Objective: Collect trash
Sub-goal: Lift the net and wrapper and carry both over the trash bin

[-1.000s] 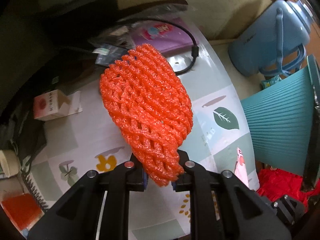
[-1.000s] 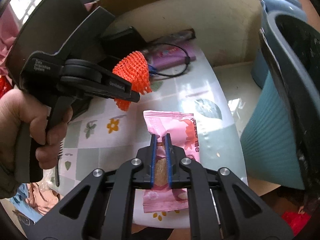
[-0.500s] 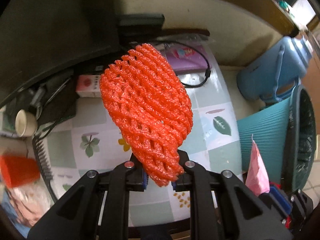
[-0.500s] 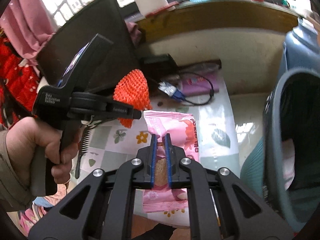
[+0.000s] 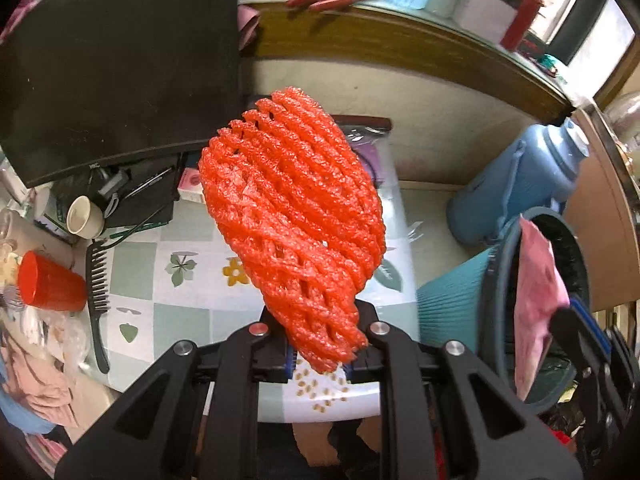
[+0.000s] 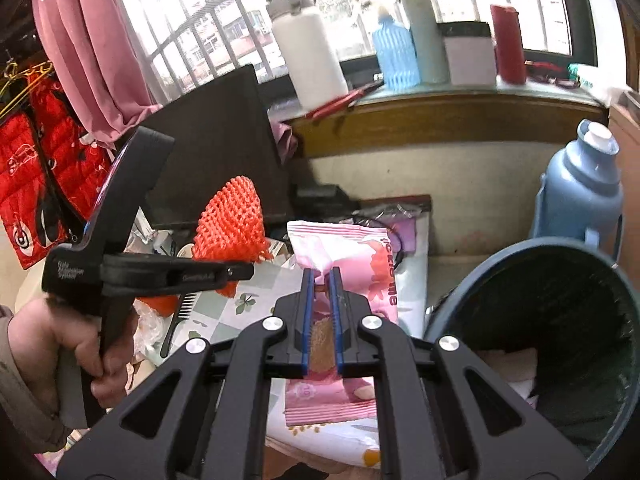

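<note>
My left gripper is shut on an orange foam fruit net and holds it high above the table. The net also shows in the right wrist view. My right gripper is shut on a pink snack wrapper, held in the air just left of the teal trash bin. In the left wrist view the wrapper hangs over the bin's rim. The bin holds some pale trash.
A blue thermos stands behind the bin. A dark monitor stands at the table's back left. A red cup, a black comb and a small cup lie at the left. Bottles line the windowsill.
Both grippers have risen well above the table with their loads. The right gripper has carried the wrapper to the bin's rim, and the bin's opening has come into view.
</note>
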Demonstrator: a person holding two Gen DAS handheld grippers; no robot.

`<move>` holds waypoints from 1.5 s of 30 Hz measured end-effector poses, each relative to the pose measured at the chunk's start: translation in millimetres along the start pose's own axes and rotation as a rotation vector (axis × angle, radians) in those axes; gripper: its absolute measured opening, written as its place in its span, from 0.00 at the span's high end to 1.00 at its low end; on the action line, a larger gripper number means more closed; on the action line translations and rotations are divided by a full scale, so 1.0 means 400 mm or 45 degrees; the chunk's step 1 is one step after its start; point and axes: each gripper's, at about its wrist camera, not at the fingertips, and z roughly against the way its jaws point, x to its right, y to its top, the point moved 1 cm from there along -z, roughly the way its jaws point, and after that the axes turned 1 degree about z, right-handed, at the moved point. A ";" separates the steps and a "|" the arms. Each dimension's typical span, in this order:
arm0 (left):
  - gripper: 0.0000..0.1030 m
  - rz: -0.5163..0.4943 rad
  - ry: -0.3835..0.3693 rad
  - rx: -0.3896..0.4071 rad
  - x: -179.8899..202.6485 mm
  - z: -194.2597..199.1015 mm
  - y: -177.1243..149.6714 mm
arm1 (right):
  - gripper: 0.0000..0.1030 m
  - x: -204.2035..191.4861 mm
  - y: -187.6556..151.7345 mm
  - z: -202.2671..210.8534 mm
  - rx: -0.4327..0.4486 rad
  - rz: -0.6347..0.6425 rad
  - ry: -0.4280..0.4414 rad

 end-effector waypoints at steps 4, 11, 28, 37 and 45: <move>0.84 -0.021 -0.013 0.017 0.068 0.025 -0.017 | 0.92 0.034 -0.002 0.032 0.018 -0.012 0.002; 0.84 -0.073 -0.045 0.017 0.183 0.031 -0.041 | 0.92 0.111 -0.026 0.086 0.037 -0.044 -0.028; 0.84 -0.175 -0.132 -0.063 0.405 -0.042 -0.080 | 0.92 0.312 -0.092 0.105 -0.043 -0.153 -0.174; 0.84 -0.206 -0.132 -0.144 0.469 -0.115 -0.098 | 0.92 0.386 -0.115 0.075 -0.110 -0.177 -0.213; 0.84 -0.243 -0.143 -0.200 0.516 -0.163 -0.110 | 0.91 0.410 -0.119 0.068 -0.133 -0.200 -0.232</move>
